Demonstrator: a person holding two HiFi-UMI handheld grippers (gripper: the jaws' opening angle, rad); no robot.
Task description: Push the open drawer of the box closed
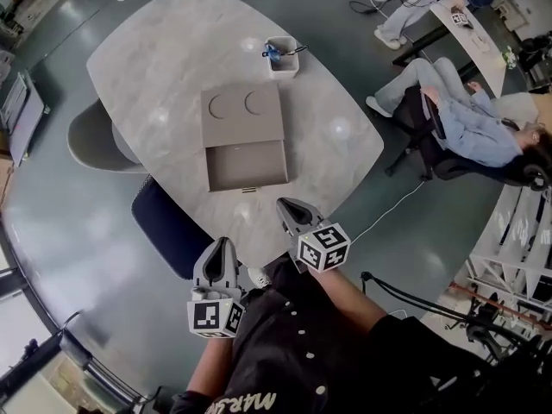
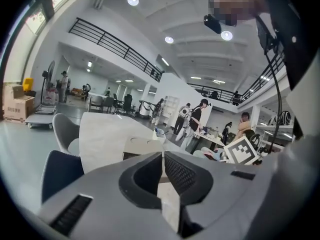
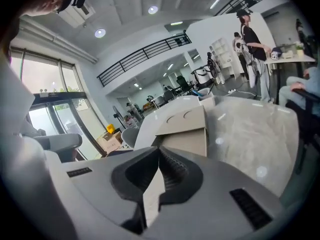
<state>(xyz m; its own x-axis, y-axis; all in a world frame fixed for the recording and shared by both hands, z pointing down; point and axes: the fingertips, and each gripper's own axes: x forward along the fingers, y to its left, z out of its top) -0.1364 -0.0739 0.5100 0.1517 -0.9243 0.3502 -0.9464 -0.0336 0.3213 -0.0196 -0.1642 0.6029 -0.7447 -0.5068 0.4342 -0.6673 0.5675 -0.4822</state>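
Observation:
A taupe box (image 1: 243, 116) with two round marks on its lid lies in the middle of the pale oval table (image 1: 164, 59). Its drawer (image 1: 247, 166) is pulled out toward me, and it looks empty. My left gripper (image 1: 222, 245) hovers shut off the table's near edge, well short of the drawer. Shut as well, my right gripper (image 1: 288, 204) hangs over the table's near rim, a little to the right of the drawer front. In the right gripper view the box (image 3: 186, 118) and the drawer's side (image 3: 189, 142) lie just beyond the closed jaws. The left gripper view shows the box (image 2: 142, 145) farther off.
A small white holder (image 1: 282, 57) with blue items stands behind the box. A dark blue chair (image 1: 169, 224) and a grey chair (image 1: 93, 136) are tucked at the table's left. A person sits in an office chair (image 1: 470, 126) at the right; a cable (image 1: 388, 212) runs over the floor.

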